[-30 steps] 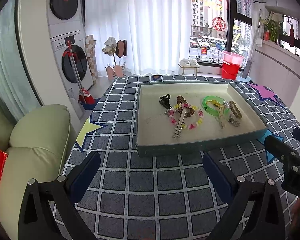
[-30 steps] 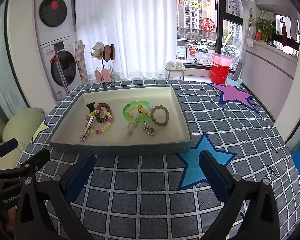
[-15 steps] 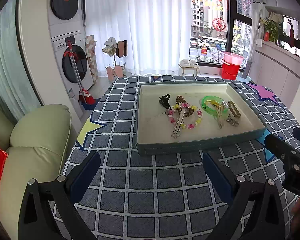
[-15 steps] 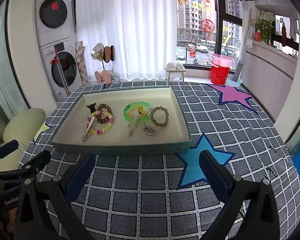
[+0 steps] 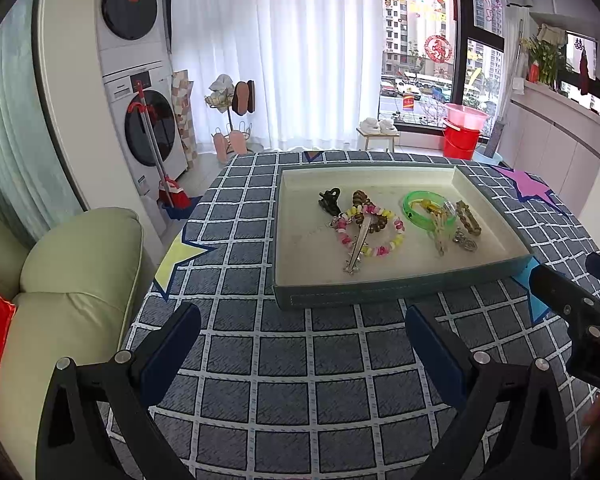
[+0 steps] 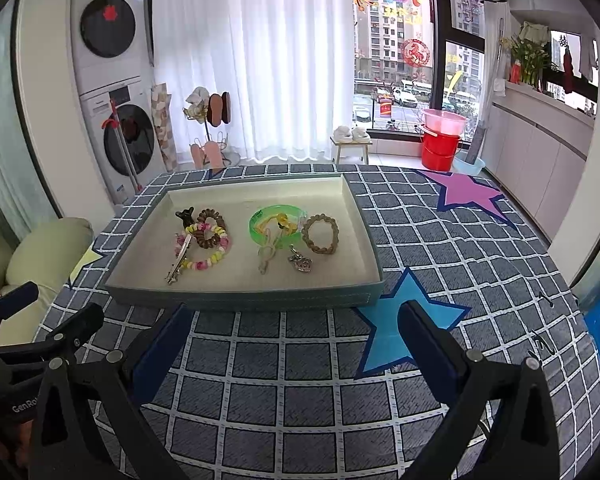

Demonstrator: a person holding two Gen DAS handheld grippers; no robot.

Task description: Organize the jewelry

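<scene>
Where the checked grey-blue tablecloth [image 6: 308,364] spreads over the table, a shallow tray [image 6: 244,299] with a teal outer wall and a cream lining lies near the far half, and all the jewelry is gathered inside it. Toward its left end a black claw clip [image 6: 185,215] touches a brown beaded bracelet [image 6: 210,229], which overlaps a pink, yellow and white beaded bracelet [image 6: 208,258]; a silver hair clip [image 6: 179,261] lies slantwise across that loop. Toward the right end sits a green translucent bangle [image 6: 276,224] with a yellow knotted piece on it, a pale cream cord [image 6: 266,257] trailing toward the near wall, a small silver charm [image 6: 300,263] just beside it, and a tan wooden-bead bracelet [image 6: 321,234] nearest the right wall. Both tools hover over the cloth on the near side of the tray, apart from it: the left gripper [image 5: 302,338] has its jaws spread wide and holds nothing, and the right gripper [image 6: 294,334] is likewise released and bare, with a blue star [image 6: 400,328] printed on the cloth under its right finger. Each gripper shows at the edge of the other's view. Beyond the table stand stacked laundry machines [image 5: 134,80], a white curtain [image 5: 284,52], a red bucket [image 6: 440,146] by the window, and a pale green sofa [image 5: 64,280] at the left.
</scene>
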